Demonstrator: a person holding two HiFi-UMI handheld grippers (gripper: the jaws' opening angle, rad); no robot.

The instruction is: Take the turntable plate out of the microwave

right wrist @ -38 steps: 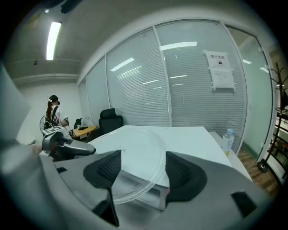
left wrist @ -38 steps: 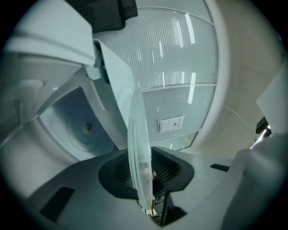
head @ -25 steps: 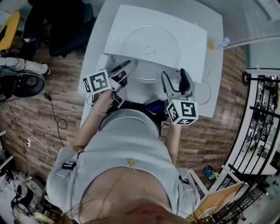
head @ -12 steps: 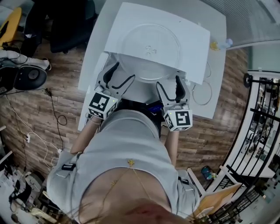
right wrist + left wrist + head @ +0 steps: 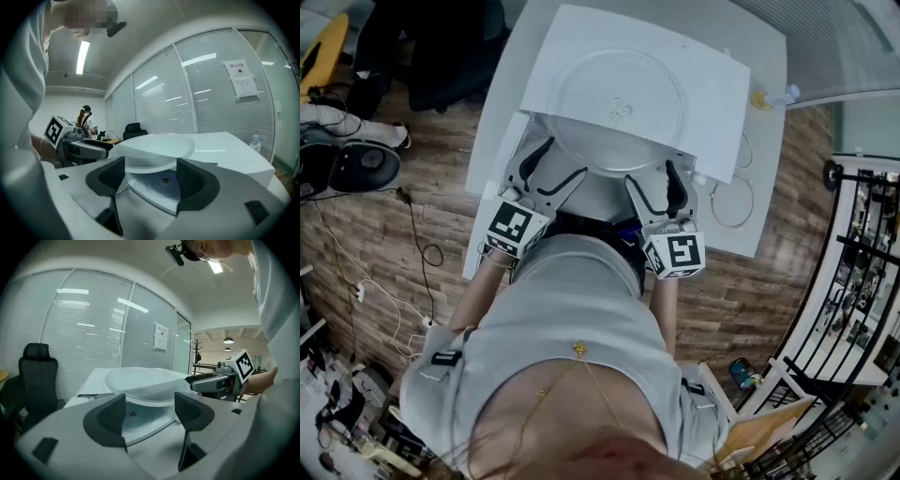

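The clear glass turntable plate [image 5: 619, 98] lies on top of the white microwave [image 5: 572, 42], and its near rim overhangs the open cavity. In the left gripper view the plate [image 5: 140, 383] sits above the cavity floor and its dark hub [image 5: 133, 414]. My left gripper [image 5: 562, 159] is just in front of the plate's near-left rim. Its jaws have just been opening and hold nothing. My right gripper [image 5: 652, 175] stands open at the near-right rim, also empty. Both point almost level at the plate [image 5: 154, 147].
The microwave stands on a white table [image 5: 750, 234]. A thin clear ring [image 5: 733, 202] lies on the table to the right, and a small bottle [image 5: 778, 94] stands at the far right edge. A black office chair [image 5: 441, 66] is at the left, with cables on the wooden floor.
The left gripper has let go of the plate's rim, rolled so its marker cube faces up, opened wide and drawn back a little. The right gripper has shifted slightly left and lower.
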